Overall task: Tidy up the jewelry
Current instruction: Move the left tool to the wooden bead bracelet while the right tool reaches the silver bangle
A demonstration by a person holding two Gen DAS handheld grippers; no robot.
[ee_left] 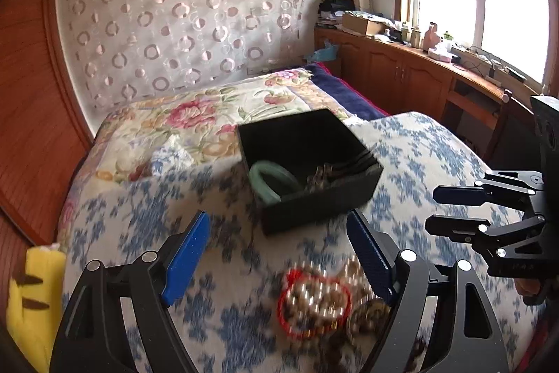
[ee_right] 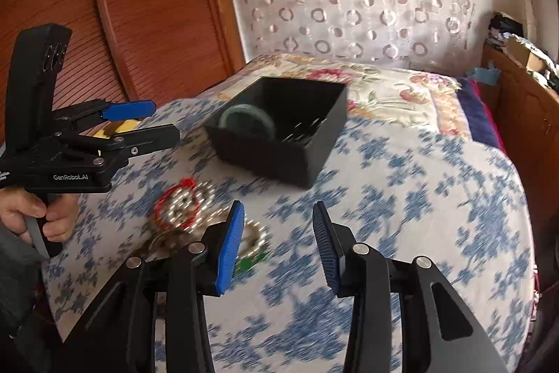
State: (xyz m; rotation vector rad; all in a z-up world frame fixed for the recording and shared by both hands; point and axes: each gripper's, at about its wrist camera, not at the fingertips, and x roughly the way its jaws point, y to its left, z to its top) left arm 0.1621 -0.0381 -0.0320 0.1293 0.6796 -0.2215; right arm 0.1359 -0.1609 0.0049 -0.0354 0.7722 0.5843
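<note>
Black and open-topped, a box [ee_left: 311, 163] is set on the bed [ee_left: 412, 156], at the centre of the left wrist view and in the upper middle of the right wrist view. A green bangle [ee_left: 270, 179] is seen inside it at the left, with some dark metal pieces [ee_left: 319, 177] beside it on the right; what those pieces are cannot be told.

More jewelry is left loose on the blue-flowered cover, nearer the cameras than the box. A red bracelet [ee_left: 312, 305] ringed around silver beads [ee_left: 319, 298] is blurred at the lower centre of the left wrist view and shown at the left centre of the right wrist view, with other beaded pieces touching it. A small green item [ee_right: 248, 263] is glimpsed just beside the right claw's blue finger.

The left claw [ee_left: 279, 254] is spread wide above the loose pile, and nothing is pinched between its pads. The right claw [ee_right: 277, 243] is held partly spread over bare cover, with nothing gripped. A hand [ee_right: 33, 215] is wrapped around the left claw's handle at the left edge of the right wrist view.

A yellow plush [ee_left: 33, 299] is visible at the lower left of the left wrist view.
</note>
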